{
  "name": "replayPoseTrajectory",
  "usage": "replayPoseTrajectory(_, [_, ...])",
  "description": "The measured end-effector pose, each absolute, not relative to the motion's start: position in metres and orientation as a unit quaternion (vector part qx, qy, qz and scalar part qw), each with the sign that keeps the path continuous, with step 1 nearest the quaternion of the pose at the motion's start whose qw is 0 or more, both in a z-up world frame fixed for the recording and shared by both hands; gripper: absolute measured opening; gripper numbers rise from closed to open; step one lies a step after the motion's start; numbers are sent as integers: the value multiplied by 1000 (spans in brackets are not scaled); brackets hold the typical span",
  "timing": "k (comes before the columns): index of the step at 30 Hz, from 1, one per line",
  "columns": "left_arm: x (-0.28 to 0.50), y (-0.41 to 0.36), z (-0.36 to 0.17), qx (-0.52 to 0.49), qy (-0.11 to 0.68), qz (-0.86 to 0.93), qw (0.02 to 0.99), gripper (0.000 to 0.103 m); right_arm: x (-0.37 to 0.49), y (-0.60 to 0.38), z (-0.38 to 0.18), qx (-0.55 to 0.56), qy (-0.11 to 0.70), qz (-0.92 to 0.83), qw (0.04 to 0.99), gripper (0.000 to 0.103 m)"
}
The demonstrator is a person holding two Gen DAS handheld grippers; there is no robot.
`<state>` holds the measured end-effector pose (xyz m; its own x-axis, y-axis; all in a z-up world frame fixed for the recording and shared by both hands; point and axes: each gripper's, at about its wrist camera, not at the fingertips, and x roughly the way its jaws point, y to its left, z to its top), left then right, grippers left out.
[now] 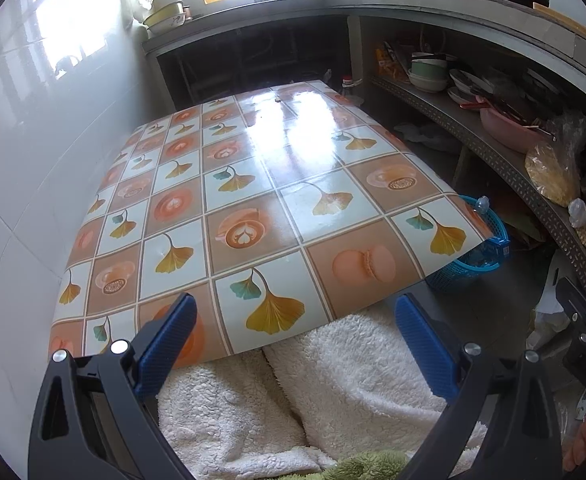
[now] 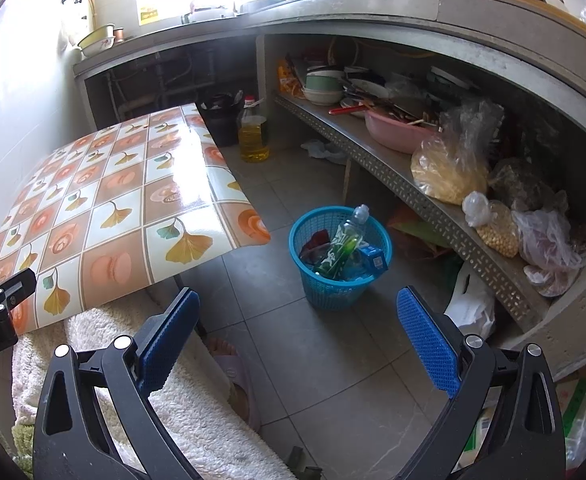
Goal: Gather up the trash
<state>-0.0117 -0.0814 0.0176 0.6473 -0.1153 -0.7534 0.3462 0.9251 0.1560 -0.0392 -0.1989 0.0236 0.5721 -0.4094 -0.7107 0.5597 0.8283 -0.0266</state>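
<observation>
A blue plastic basket stands on the grey tile floor to the right of the table. Inside it lie a green plastic bottle, a blue carton and a dark red wrapper. In the left wrist view the basket peeks out from under the table's right corner. My right gripper hangs open above the floor, short of the basket, with nothing between its fingers. My left gripper is open over the near edge of the patterned table, also holding nothing. No loose trash shows on the tabletop.
A person's legs in white fleece sit under the table's near edge, with a slippered foot on the floor. An oil bottle and a dark bin stand beyond the table. A cluttered shelf with bowls and bags runs along the right.
</observation>
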Motion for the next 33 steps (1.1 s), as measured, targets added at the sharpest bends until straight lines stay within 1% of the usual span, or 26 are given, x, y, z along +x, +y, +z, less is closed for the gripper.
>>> replayPoseTrajectory(33, [-11, -79, 17, 142, 403, -131, 895, 97, -40, -200, 25, 103, 371, -276, 881, 95])
